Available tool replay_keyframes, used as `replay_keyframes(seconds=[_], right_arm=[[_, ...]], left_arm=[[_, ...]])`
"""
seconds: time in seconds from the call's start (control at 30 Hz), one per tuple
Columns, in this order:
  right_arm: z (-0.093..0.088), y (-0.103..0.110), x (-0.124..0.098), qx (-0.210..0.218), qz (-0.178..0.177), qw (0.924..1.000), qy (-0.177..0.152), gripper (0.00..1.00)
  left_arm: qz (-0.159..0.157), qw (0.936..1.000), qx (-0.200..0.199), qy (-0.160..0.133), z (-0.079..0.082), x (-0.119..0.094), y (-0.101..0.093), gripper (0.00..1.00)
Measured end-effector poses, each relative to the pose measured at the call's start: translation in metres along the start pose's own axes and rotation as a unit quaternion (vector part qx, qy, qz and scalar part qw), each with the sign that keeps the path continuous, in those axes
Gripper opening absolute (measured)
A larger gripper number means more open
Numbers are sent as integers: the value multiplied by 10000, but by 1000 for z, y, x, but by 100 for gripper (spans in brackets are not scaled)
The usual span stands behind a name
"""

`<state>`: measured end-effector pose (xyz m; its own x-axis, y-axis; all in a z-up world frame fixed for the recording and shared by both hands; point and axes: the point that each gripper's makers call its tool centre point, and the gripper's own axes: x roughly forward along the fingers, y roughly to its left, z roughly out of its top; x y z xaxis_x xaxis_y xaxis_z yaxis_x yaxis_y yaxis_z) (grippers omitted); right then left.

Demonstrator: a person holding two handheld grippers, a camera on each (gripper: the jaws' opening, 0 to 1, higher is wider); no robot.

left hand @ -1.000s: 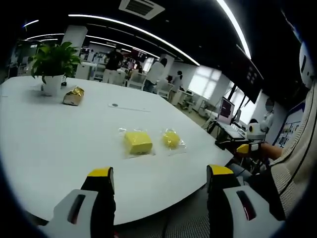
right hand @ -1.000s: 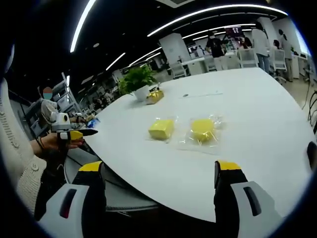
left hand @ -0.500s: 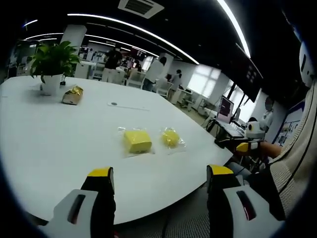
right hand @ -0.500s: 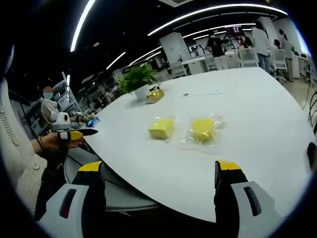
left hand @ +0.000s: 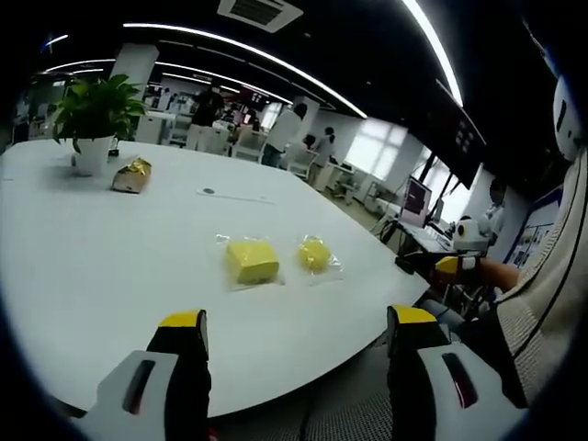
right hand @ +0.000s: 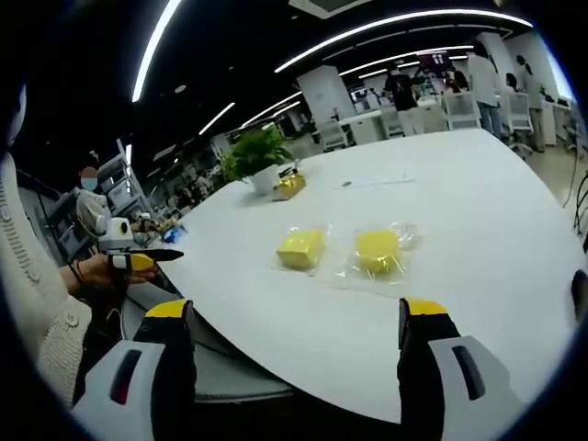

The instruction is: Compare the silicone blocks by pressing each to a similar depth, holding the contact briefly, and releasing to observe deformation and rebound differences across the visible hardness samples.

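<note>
Right, you've got both claws off the edge of the big white round-cornered desk [left hand: 110, 266], and neither one is touching anything. In the left gripper view, your left claw [left hand: 292, 323] stands wide open with nothing between its yellow-tipped jaws. Same story in the right gripper view: your right claw [right hand: 298, 312] is spread wide and holds nothing.

Out on the desk lie the two samples, each in its own clear plastic wrapper. The square yellow silicone block [left hand: 252, 261] sits just beside the rounder yellow silicone block [left hand: 315, 254], apart from it but close, wrappers nearly meeting. From the right gripper view the square yellow silicone block [right hand: 301, 248] is on the left and the rounder yellow silicone block [right hand: 377, 251] on the right, both well ahead of your jaws and near the desk's front edge.

Farther back on the desk there's a leafy green plant in a white pot [left hand: 92, 119], with a crumpled gold foil packet [left hand: 132, 175] just beside it, and a thin flat strip with a small dark disc [left hand: 209, 192] near it.

Your right claw also shows at the right of the left gripper view, held in your hand [left hand: 478, 269] off the desk's corner. People stand in the bright office beyond.
</note>
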<state>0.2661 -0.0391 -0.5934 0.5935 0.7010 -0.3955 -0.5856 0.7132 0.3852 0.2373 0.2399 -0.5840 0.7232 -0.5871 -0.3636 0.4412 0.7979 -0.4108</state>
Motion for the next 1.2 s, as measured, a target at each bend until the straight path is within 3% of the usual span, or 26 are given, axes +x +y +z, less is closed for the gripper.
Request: replay_keyframes(seconds=[0.97, 1.2], right_arm=[[-13, 0, 8, 116, -60, 9999, 97, 84], [-12, -4, 7, 149, -122, 9997, 116, 84]], left_arm=[[-66, 9998, -83, 196, -4, 2, 2, 81], [-321, 9991, -133, 233, -3, 6, -2, 82]])
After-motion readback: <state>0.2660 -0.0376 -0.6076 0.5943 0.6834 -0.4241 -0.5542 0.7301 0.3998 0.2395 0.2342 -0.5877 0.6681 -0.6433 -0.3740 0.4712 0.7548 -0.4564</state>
